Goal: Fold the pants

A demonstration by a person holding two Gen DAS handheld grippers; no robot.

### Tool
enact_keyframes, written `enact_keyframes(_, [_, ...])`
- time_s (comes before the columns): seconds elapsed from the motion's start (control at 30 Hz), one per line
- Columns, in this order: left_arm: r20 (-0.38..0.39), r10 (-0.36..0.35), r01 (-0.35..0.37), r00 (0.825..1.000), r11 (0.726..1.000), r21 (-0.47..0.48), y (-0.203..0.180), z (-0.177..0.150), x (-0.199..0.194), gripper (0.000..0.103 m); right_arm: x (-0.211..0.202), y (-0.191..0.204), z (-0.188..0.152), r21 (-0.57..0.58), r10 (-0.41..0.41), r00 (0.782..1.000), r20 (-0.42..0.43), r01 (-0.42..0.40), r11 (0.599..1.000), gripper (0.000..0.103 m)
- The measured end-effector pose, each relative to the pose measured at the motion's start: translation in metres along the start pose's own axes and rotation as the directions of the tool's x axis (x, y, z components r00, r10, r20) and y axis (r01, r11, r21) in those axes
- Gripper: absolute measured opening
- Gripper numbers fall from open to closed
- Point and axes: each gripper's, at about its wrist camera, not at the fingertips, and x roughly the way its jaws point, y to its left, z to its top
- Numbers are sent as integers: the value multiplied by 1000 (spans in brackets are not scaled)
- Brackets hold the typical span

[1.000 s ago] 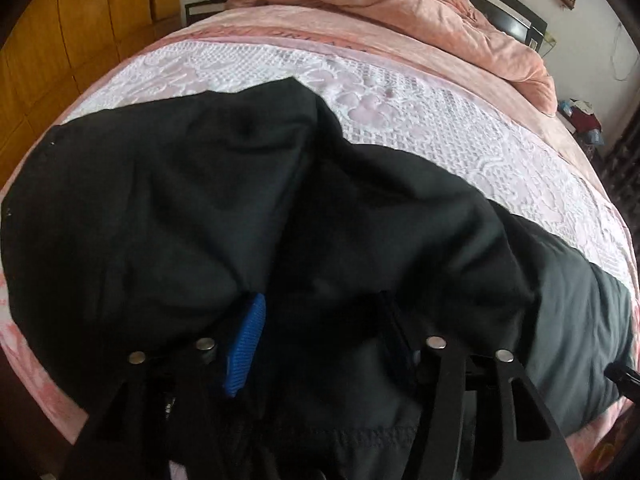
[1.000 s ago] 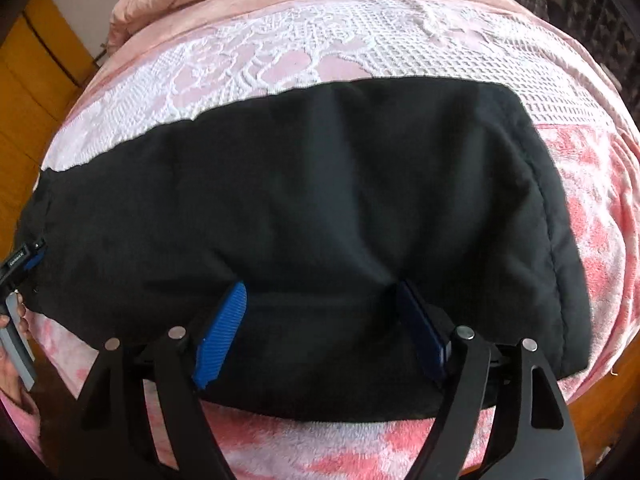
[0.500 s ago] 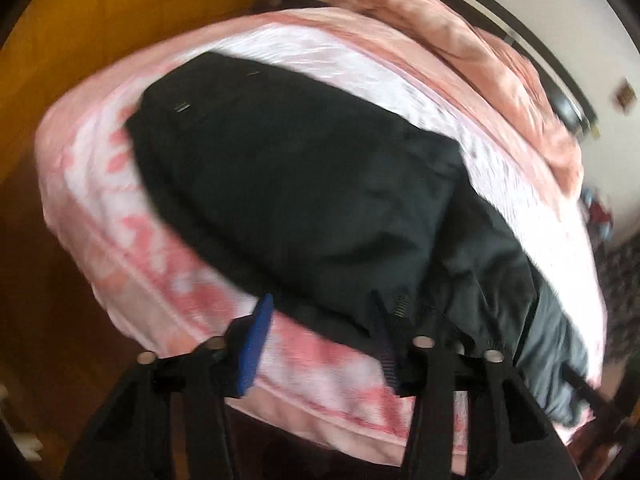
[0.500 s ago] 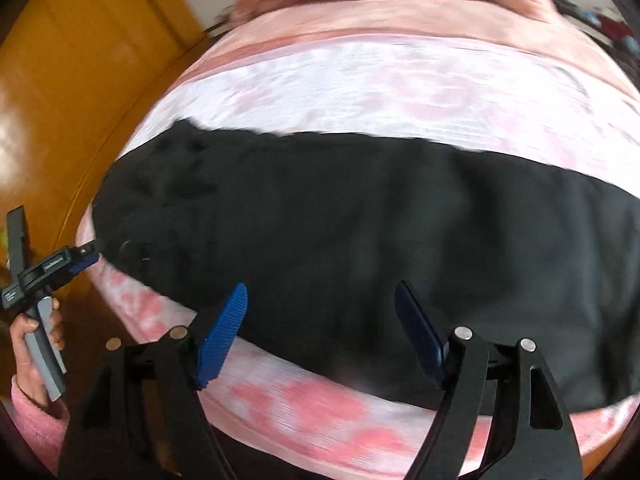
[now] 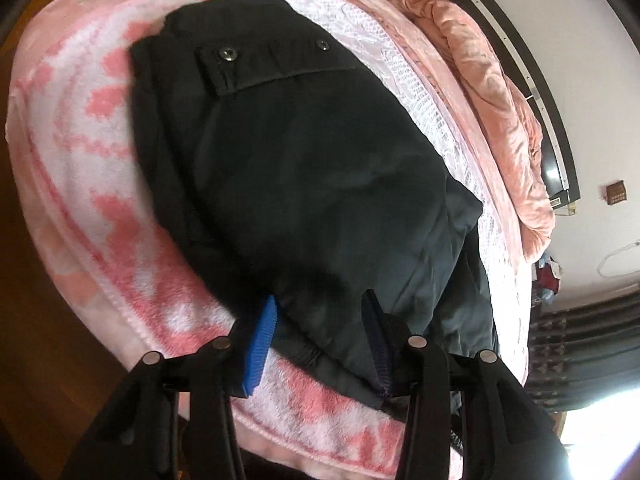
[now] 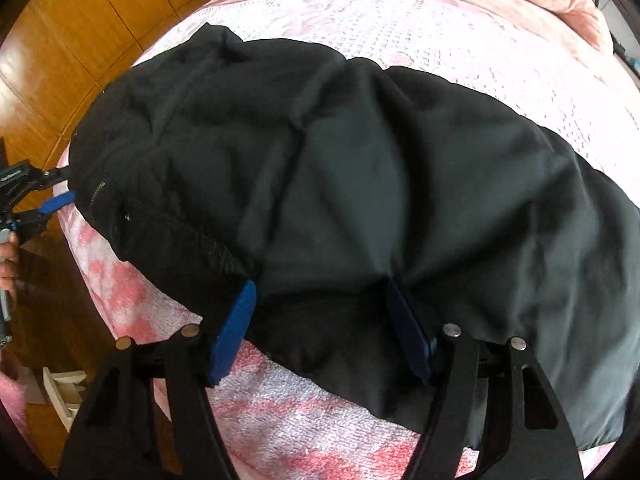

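Both cameras swung since a second ago: left view now looks along the pants' length, right view shifted toward the waist end. Black pants lie folded on a pink-and-white fleece blanket, filling mid-frame; buttoned pocket flap at upper centre. Left gripper jaws spread apart over the near hem, blue ribbed pads either side, gripping nothing. Right gripper jaws likewise spread over the cloth edge. Pants wrinkled, matte; right side cut off. Lace cover beyond, wooden wardrobe upper left.
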Motion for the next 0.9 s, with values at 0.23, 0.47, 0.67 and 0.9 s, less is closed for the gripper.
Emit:
enact_keyframes(0.23, [13,-23,24,1000,998,-64,9,-2,-1,32,0,1,0,7,18,1000,7,-18,1000,74])
enact_keyframes(0.47, [-3,-13,12,1000,981,-195,29,0,8,22,0,3,-2,-10,4,1000,15,-4,1000,75])
enact_keyframes(0.67, [47,50,-41,998,984,-174,18,-4,2,3,2,5,-1,-16,4,1000,17,-4,1000,75])
enact_keyframes(0.9, [211,102,-79,972,990,-117,-4,-41,-39,2,2,4,-1,-25,14,1000,14,-14,1000,75])
